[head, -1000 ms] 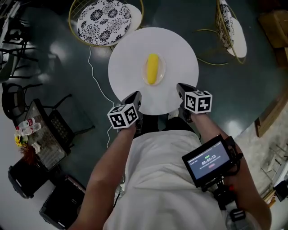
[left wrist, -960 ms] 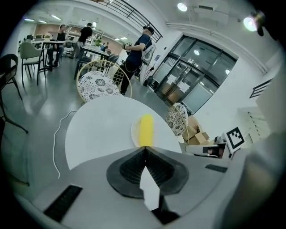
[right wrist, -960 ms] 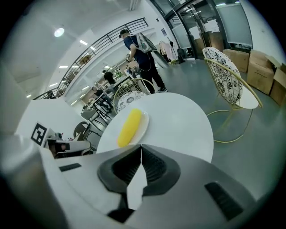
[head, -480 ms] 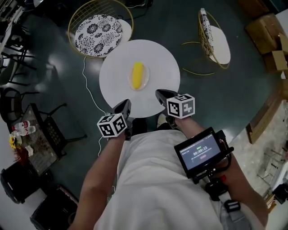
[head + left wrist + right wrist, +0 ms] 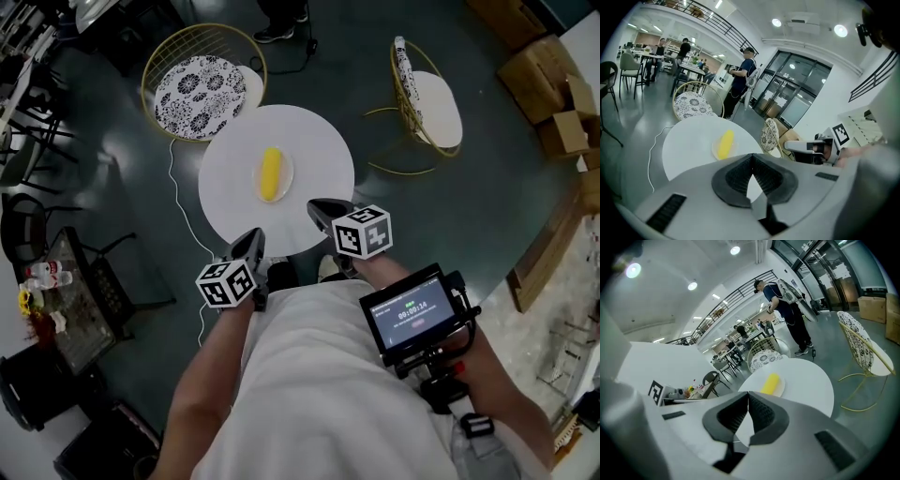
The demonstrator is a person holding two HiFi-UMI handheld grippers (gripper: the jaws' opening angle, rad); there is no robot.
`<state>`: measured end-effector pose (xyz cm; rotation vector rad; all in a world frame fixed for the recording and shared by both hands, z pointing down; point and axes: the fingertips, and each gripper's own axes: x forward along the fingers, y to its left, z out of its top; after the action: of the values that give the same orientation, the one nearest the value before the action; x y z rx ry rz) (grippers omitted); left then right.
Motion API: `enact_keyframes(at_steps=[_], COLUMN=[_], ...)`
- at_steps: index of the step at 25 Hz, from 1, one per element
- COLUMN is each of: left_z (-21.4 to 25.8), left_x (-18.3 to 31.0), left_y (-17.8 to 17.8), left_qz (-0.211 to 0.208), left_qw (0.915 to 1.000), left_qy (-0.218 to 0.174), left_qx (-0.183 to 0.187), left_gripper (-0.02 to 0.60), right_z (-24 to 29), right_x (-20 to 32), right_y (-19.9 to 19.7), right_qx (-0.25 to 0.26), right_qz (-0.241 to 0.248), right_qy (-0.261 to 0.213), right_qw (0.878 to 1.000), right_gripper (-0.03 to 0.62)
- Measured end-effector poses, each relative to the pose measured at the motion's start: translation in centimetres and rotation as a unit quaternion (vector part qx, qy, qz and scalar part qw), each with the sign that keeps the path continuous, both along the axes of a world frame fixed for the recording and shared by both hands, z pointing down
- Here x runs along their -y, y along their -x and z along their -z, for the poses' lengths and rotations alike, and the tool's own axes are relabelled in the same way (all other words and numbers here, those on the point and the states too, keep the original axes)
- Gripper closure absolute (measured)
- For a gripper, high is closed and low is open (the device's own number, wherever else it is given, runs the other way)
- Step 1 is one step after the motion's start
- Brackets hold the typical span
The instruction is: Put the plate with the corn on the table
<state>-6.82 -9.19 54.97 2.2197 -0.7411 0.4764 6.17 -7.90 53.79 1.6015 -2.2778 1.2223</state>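
A patterned-cushion chair (image 5: 197,84) stood at the far left of the table (image 5: 319,150), and a white cable (image 5: 172,178) ran across the floor beside the table's left edge. The plate (image 5: 288,176) lay flat on the round white table, slightly left of its centre, with the corn (image 5: 271,174) lying lengthwise on it. The left gripper (image 5: 254,238) was held clear of the table's near edge, touching neither the table nor the plate; its jaws were closed tip to tip with nothing between them. The right gripper (image 5: 317,208) was just over the near rim of the table, apart from the plate; its jaws were likewise together and empty. A small screen (image 5: 412,311) was mounted behind the right gripper. A second chair (image 5: 427,98) stood to the right of the table, tilted on its side, and cardboard boxes (image 5: 544,66) lay at the far right.
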Motion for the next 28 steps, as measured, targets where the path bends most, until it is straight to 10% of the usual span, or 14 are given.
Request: enact_keyframes(at_steps=[28], left_z=[5.2], left_x=[-6.7], left_y=[-1.4], left_qz=[-0.014], left_qw=[0.9967], left_qy=[-0.069], left_qx=[-0.041], left_gripper=[0.575], right_z=[4.8], right_x=[-6.4], right_y=[0.7], right_qx=[0.017], right_qz=[0.061], right_qy=[-0.066], right_qw=[0.996], right_gripper=[0.58])
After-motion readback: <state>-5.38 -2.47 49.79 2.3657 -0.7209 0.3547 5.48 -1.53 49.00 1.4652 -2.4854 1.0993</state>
